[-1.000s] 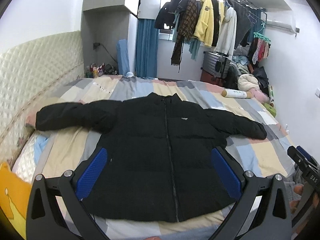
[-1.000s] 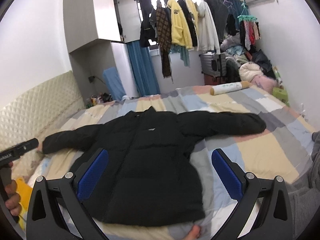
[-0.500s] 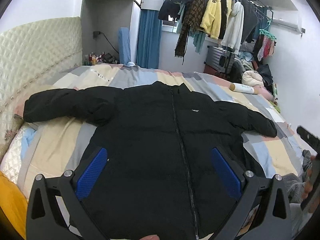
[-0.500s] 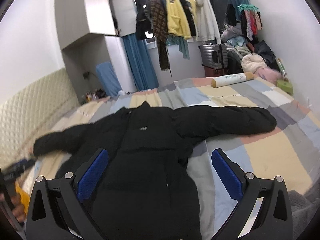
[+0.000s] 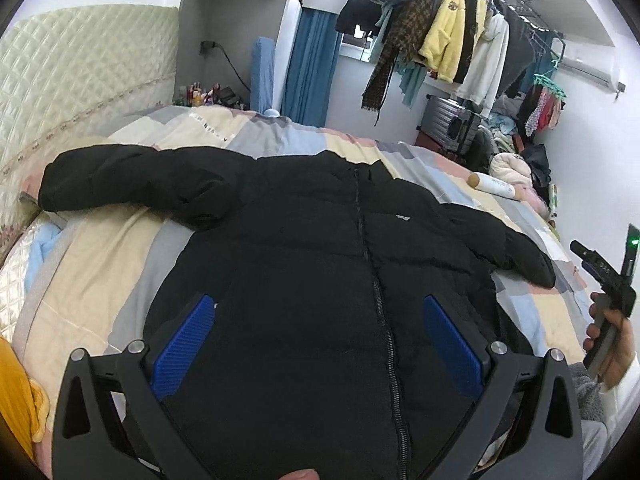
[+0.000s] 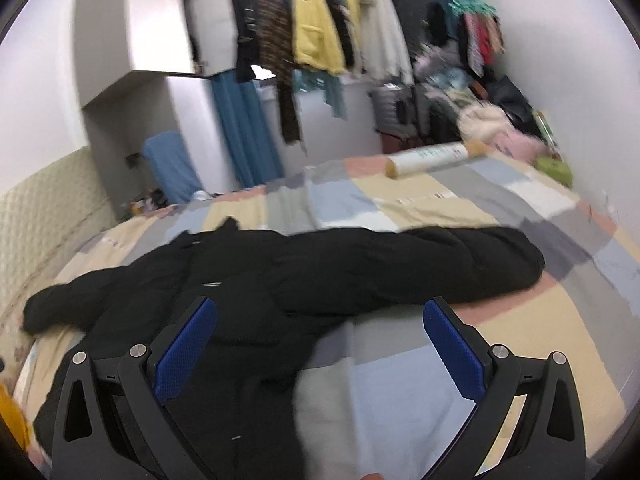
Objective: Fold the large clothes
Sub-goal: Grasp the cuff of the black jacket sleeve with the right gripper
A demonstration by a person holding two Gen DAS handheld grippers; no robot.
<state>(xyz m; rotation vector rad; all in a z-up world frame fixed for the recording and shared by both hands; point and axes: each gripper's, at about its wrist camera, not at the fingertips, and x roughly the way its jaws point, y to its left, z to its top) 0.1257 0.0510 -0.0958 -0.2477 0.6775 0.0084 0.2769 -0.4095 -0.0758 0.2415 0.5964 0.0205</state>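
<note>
A black puffer jacket [image 5: 312, 264] lies flat and zipped on the patchwork bed [image 5: 96, 280], sleeves spread to both sides. My left gripper [image 5: 316, 320] hovers open over the jacket's lower front, blue pads either side of the zip. In the right wrist view the jacket [image 6: 248, 292] fills the left and middle, its right sleeve [image 6: 460, 264] stretching across the bed. My right gripper [image 6: 318, 324] is open above the sleeve's armpit area, holding nothing. A hand holding the right gripper's body [image 5: 612, 292] shows at the right edge of the left wrist view.
A quilted headboard [image 5: 72, 80] runs along the left. A white roll [image 6: 432, 158] lies at the far side of the bed. Clothes hang on a rack [image 5: 448, 32] by the back wall, above a suitcase and piled items. A yellow cloth [image 5: 16, 396] sits at the near left.
Both grippers have moved forward and lower toward the jacket. The left one now sits over its lower front; the right one has swung toward the right sleeve. Both stay open.
</note>
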